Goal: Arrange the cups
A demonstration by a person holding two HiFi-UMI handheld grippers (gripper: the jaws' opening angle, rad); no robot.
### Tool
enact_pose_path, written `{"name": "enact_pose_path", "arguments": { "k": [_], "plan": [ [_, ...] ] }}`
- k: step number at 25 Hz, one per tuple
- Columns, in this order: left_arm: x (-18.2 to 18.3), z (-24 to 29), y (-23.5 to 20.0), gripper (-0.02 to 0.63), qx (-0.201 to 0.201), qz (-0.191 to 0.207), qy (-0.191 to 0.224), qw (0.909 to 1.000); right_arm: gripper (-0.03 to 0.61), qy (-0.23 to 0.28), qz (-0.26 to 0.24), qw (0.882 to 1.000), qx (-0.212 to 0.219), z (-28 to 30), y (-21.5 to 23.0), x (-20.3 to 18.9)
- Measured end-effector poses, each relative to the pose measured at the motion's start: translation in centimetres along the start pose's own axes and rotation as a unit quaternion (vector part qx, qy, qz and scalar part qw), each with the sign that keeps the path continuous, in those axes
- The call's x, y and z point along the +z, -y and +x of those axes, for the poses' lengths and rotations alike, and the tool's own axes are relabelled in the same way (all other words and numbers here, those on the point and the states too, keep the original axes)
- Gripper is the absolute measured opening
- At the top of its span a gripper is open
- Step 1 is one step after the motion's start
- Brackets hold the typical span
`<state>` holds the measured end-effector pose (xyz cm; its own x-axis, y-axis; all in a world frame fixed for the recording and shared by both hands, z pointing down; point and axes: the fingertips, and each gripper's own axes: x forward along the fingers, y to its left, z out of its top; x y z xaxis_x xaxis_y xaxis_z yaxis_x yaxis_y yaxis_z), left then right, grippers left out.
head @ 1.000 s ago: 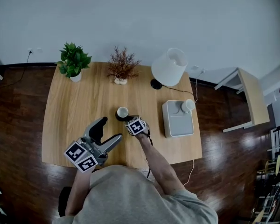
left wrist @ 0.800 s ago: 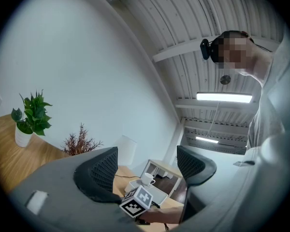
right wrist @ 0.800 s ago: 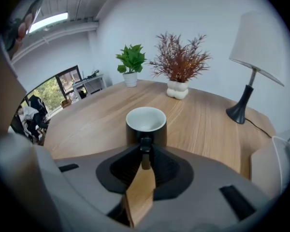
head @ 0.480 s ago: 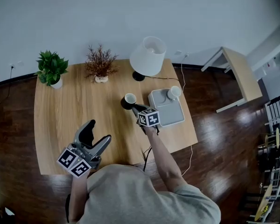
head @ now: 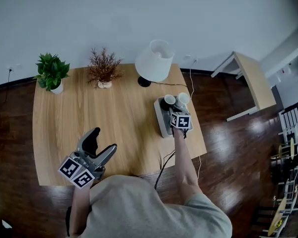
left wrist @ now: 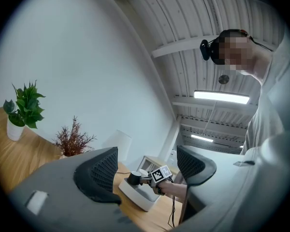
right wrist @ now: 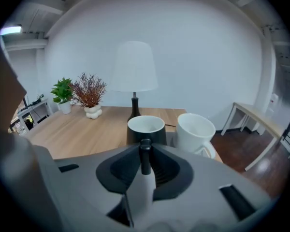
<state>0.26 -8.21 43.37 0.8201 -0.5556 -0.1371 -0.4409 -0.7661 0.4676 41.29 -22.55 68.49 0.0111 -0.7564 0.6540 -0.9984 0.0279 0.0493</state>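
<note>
My right gripper (head: 175, 109) is shut on the handle of a black cup (head: 169, 101) with a white inside. It holds the cup at the far end of a grey tray (head: 163, 126), close beside a white cup (head: 183, 98) that stands there. In the right gripper view the black cup (right wrist: 146, 128) sits straight ahead with its handle between the jaws (right wrist: 145, 152), and the white cup (right wrist: 194, 131) is to its right. Whether the black cup rests on the tray I cannot tell. My left gripper (head: 103, 142) hangs open and empty over the table's front left.
Along the back of the wooden table (head: 89, 113) stand a white lamp (head: 152, 61), a dried red plant (head: 103, 69) and a green potted plant (head: 51, 72). A cable (head: 164, 160) hangs off the front edge. A small side table (head: 248, 78) stands to the right.
My right gripper carried the black cup from the middle of the table to the right, up to the grey tray beside the white cup. The left gripper stayed put.
</note>
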Motion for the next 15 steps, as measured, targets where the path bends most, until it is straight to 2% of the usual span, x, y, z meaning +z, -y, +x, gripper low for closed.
{"name": "enact_pose_path", "arguments": {
  "k": [6,15],
  "plan": [
    [0.1,-0.2,-0.3,0.370,0.008,0.001,0.002,1.0000,0.084,0.002,-0.007,1.000,-0.017,1.0,1.2,-1.1],
    [0.2,-0.4,-0.3,0.370,0.007,0.000,0.004,1.0000,0.083,-0.024,0.008,1.000,-0.010,1.1,0.8,-1.7]
  ]
}}
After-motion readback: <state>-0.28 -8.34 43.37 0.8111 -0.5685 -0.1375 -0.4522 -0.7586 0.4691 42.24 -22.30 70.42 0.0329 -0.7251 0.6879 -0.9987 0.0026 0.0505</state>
